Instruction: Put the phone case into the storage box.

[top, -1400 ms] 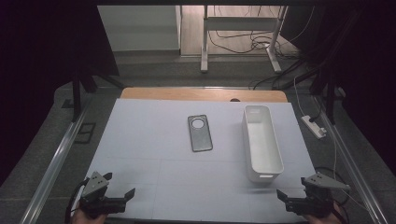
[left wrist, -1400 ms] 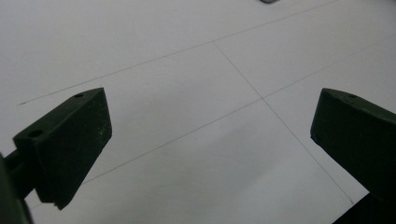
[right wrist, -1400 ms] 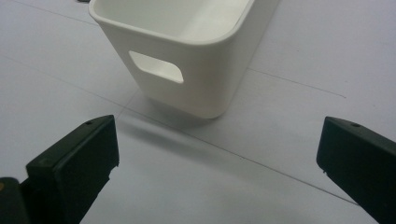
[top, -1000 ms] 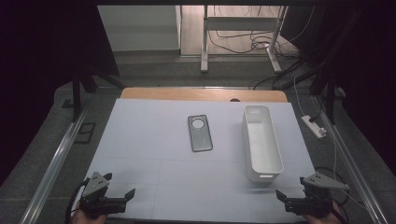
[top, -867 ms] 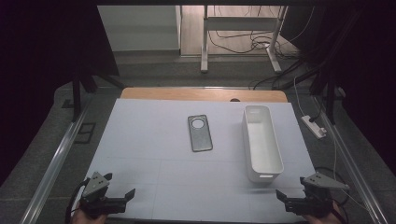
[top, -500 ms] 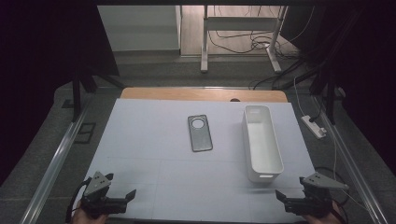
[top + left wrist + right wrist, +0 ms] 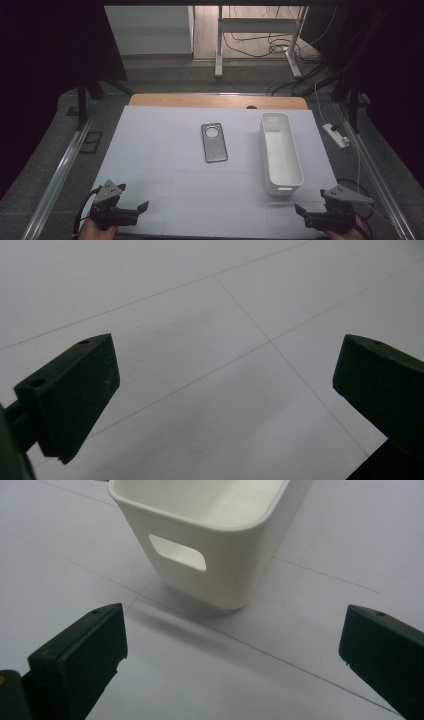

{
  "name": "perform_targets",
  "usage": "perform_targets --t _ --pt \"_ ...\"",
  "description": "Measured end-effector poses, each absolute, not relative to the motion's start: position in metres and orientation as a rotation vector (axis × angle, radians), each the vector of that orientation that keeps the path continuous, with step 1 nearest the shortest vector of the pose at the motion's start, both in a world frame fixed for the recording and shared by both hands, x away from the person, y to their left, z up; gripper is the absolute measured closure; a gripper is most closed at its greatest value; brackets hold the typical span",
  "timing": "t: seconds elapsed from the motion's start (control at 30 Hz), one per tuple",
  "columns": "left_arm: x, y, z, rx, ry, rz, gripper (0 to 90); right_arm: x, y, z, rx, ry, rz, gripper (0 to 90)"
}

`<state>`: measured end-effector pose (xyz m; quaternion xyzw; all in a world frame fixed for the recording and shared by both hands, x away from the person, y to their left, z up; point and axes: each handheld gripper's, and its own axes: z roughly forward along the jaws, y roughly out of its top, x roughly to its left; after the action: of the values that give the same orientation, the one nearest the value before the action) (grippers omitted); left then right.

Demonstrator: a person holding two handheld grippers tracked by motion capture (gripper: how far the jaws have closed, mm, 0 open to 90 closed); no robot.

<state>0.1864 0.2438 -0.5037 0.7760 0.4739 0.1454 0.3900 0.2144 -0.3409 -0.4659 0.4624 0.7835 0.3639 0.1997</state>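
Right tool jaws wide apart and empty, white bin just ahead; left tool likewise spread.

High view: fixed above the near edge, facing forward and down over the whole white-covered counter.
Left gripper view: low, very close to the counter sheet, angled downward.
Right gripper view: low, close, facing the handle end of the white oblong plastic bin; the high view also covers this bin.
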Motion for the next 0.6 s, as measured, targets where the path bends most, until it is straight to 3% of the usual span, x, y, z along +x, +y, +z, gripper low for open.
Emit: perform_targets --t 0.6 --pt "0.211 0.233 -0.498 2.011 1.171 0.34 0.0 0.216 -0.34 -0.466 1.288 2.204 1.002 0.0"
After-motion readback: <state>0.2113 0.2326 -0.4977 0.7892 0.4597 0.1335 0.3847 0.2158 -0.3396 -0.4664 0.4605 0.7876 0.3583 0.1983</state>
